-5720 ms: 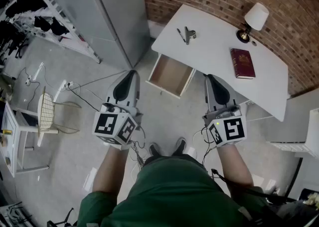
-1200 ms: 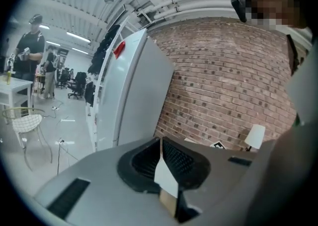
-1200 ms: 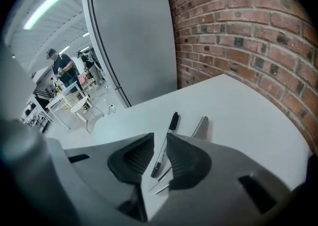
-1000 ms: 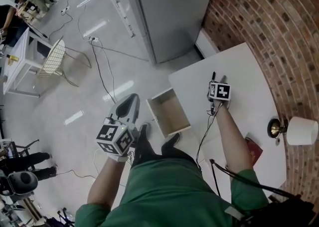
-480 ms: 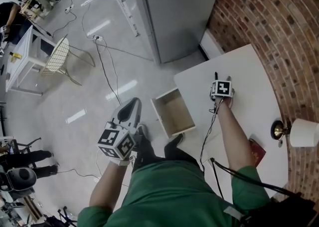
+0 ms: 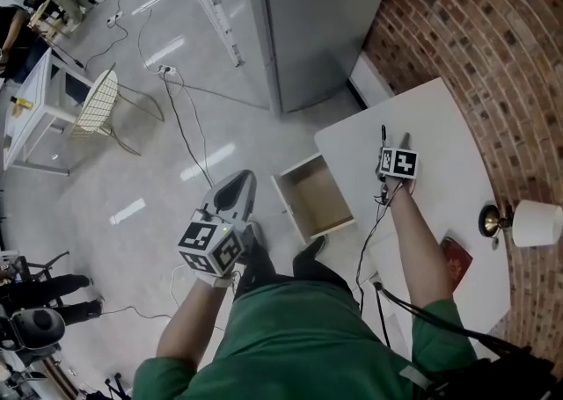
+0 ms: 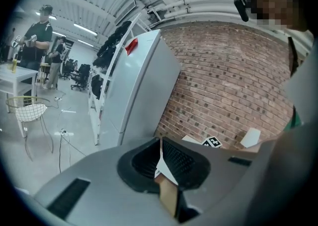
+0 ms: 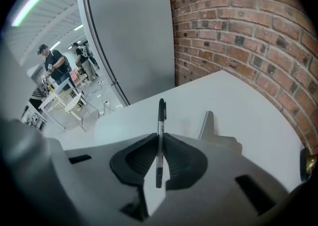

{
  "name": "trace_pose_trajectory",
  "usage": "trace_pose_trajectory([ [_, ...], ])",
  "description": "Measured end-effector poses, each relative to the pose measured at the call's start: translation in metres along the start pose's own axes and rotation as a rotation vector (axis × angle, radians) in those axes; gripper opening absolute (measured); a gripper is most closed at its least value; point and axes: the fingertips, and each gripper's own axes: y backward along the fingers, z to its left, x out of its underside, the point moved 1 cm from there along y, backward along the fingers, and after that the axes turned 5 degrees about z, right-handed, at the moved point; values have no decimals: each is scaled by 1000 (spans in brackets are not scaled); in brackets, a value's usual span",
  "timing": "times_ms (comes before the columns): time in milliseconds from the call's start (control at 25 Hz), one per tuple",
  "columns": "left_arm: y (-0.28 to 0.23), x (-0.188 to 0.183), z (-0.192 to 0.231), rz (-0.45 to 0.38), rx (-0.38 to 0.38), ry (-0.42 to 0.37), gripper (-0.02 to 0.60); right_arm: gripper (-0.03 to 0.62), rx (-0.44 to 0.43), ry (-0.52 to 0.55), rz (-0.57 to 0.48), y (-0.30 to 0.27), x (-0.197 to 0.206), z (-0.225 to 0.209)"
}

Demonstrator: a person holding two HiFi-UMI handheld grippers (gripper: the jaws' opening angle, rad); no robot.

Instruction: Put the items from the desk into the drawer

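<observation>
A black and silver pen (image 8: 159,129) stands between the pads of my right gripper (image 8: 160,146), its capped end poking out past the fingertips. The jaws have just been closing and now press on it. In the head view the right gripper (image 6: 390,145) is over the white desk (image 6: 440,139) near its far corner, and the pen (image 6: 383,134) juts from it. A metal binder clip (image 8: 212,126) lies on the desk just right of the jaws. The open wooden drawer (image 6: 313,197) sticks out on the desk's left. My left gripper (image 6: 239,184) hangs shut and empty over the floor, left of the drawer.
A dark red book (image 6: 457,263) and a small lamp (image 6: 530,223) sit further along the desk by the brick wall (image 6: 475,29). A grey cabinet (image 6: 317,11) stands behind the desk's corner. Cables, a wire chair (image 6: 98,101) and people are on the left.
Since the earliest frame my right gripper has reached out to the pen and clip at the desk's corner. Over the last second both grippers shifted only slightly in the view.
</observation>
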Motion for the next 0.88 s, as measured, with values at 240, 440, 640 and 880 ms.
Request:
trace_pose_trajectory([
  [240, -3, -4, 9, 12, 75, -1, 14, 43, -77, -15, -89, 24, -4, 33],
  [440, -4, 4, 24, 58, 122, 3, 14, 43, -133, -67, -158, 45, 7, 69],
  [640, -11, 13, 38, 95, 147, -13, 14, 43, -198, -77, -218, 60, 12, 108],
  [880, -21, 41, 52, 161, 161, -19, 14, 43, -308, -66, -246, 63, 24, 154],
])
